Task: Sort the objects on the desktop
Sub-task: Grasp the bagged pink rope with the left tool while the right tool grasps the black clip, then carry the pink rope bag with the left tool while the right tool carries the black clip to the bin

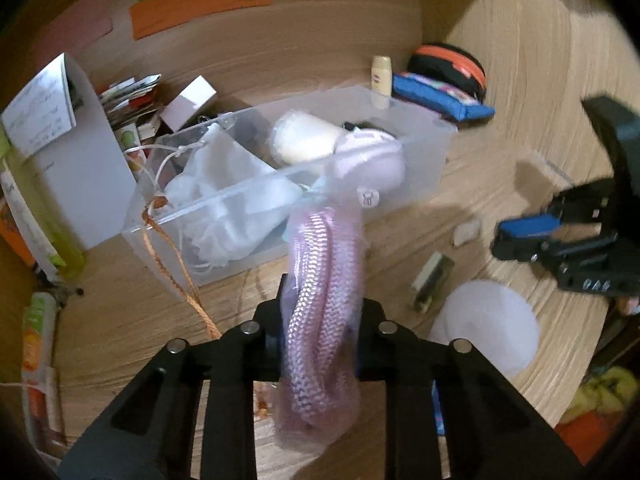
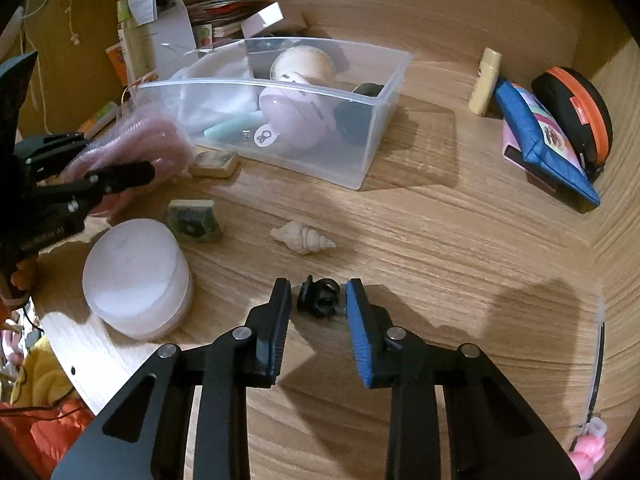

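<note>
My left gripper is shut on a bagged pink braided cable and holds it above the desk, just in front of the clear plastic bin. The same cable shows in the right wrist view, left of the bin. The bin holds a white mesh pouch, a cream round object and a lilac round object. My right gripper is open, its fingertips either side of a small black clip on the desk.
On the desk lie a white round box, a seashell, two small stone-like blocks, a cream bottle, a blue pouch and a black-orange case. Papers and boxes stand behind the bin.
</note>
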`<action>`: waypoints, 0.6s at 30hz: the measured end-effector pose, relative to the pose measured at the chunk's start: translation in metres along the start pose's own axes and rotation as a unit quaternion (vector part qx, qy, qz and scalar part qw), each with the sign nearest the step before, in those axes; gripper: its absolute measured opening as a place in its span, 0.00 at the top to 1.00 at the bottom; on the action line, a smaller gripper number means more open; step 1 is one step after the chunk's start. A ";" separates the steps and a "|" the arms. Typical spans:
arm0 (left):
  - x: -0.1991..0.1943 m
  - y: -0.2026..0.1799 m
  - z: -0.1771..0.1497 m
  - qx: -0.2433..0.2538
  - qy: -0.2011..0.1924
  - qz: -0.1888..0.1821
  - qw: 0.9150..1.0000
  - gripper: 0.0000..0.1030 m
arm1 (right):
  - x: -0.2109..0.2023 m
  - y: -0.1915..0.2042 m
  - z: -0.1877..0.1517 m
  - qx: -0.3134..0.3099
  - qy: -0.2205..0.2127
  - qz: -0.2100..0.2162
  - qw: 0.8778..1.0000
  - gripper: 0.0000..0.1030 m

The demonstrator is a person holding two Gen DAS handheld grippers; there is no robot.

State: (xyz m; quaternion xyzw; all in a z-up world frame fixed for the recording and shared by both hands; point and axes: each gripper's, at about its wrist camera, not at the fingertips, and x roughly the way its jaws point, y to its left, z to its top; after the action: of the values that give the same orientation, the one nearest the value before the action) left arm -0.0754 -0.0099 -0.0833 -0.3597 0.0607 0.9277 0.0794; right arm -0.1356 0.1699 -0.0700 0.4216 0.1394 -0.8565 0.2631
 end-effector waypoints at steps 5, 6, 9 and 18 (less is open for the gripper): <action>-0.007 0.008 0.003 -0.020 -0.013 -0.024 0.999 0.79 | -0.003 0.000 0.002 -0.001 -0.014 0.009 1.000 0.83; -0.009 0.008 0.003 -0.020 -0.016 -0.024 0.999 0.79 | -0.006 -0.001 0.003 0.002 -0.020 0.011 1.000 0.83; -0.016 0.010 0.005 -0.033 -0.027 -0.033 0.999 0.79 | -0.013 -0.002 0.006 0.006 -0.032 0.019 0.999 0.83; -0.047 0.016 0.025 -0.056 -0.075 -0.048 0.994 0.79 | -0.038 0.002 0.024 0.000 -0.069 0.027 0.997 0.83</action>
State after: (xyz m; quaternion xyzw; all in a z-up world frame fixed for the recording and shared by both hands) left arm -0.0609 -0.0267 -0.0326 -0.2955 -0.0146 0.9491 0.1079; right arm -0.1303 0.1698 -0.0253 0.3652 0.1094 -0.8760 0.2955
